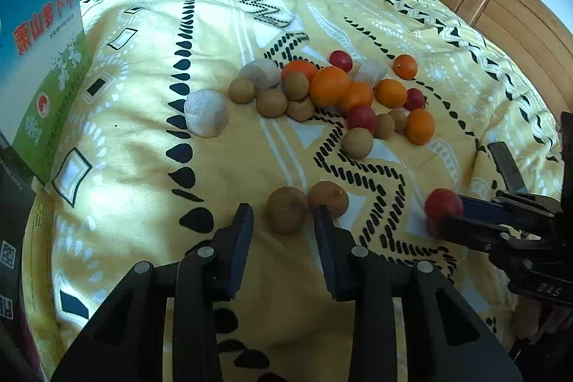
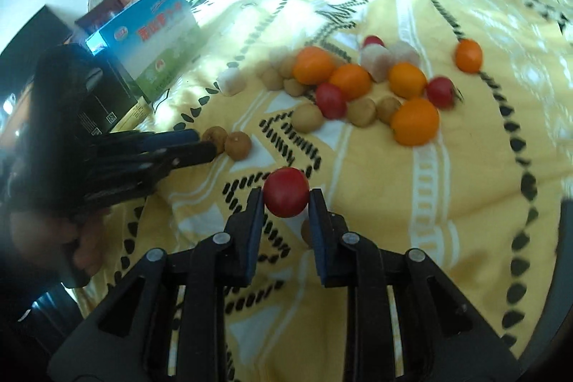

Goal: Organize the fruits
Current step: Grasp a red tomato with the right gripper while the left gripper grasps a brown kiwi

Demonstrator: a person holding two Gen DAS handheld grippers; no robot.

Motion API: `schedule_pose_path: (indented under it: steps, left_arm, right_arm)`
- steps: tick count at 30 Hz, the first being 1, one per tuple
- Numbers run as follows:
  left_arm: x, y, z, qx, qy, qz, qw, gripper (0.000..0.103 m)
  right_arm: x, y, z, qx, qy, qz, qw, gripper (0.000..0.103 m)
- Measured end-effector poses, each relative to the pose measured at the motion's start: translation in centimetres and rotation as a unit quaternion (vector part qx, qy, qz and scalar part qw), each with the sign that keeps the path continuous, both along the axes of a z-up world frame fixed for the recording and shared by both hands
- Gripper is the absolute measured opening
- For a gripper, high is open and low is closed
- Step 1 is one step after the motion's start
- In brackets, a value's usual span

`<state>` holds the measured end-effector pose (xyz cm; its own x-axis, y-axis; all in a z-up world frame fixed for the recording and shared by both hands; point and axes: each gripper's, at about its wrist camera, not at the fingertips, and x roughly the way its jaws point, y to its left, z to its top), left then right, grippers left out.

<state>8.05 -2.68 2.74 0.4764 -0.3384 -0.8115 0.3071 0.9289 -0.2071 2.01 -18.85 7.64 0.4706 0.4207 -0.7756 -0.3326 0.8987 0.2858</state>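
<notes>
The sorting is looking barely begun. Most of the fruit is sitting mixed in one pile (image 1: 333, 95) around the middle of the blanket (image 1: 150, 67): oranges, red tomatoes, brown longans and pale chunks, all jumbled and touching. Only two longans are lying apart, near the front edge, and one tomato is being lifted clear of the heap, so nearly all the grouping is remaining.

The right gripper (image 2: 286, 199) is clamping the tomato (image 2: 286, 191), its jaws nearly together with both pads pressing the fruit's sides, holding it over the blanket's near part.

The left gripper (image 1: 283, 217) is straddling the nearer longan (image 1: 286, 209). Its jaws are standing narrowly apart, the right pad touching or almost touching the fruit, the left pad showing a gap; it is gripping nothing yet. The second longan (image 1: 329, 197) is lying just beside, touching the first.
</notes>
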Motion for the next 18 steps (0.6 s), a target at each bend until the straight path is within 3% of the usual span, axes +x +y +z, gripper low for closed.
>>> schedule_pose_path:
  steps: [7, 9, 18]
  left_arm:
    - [0.3, -0.6, -0.8, 0.004, -0.007, 0.006, 0.9999, 0.036]
    - [0.2, -0.6, -0.5, 0.007, -0.017, 0.016, 0.9997, 0.025]
    - [-2.5, -0.3, 3.2, 0.018, -0.054, 0.064, 0.9963, 0.025]
  right_arm:
    - [0.3, 0.5, 0.1, -0.007, -0.003, -0.003, 1.0, 0.026]
    - [0.2, 0.8, 0.2, -0.019, -0.005, -0.012, 1.0, 0.026]
    - [-0.4, 1.3, 1.5, -0.087, -0.028, -0.053, 0.994, 0.026]
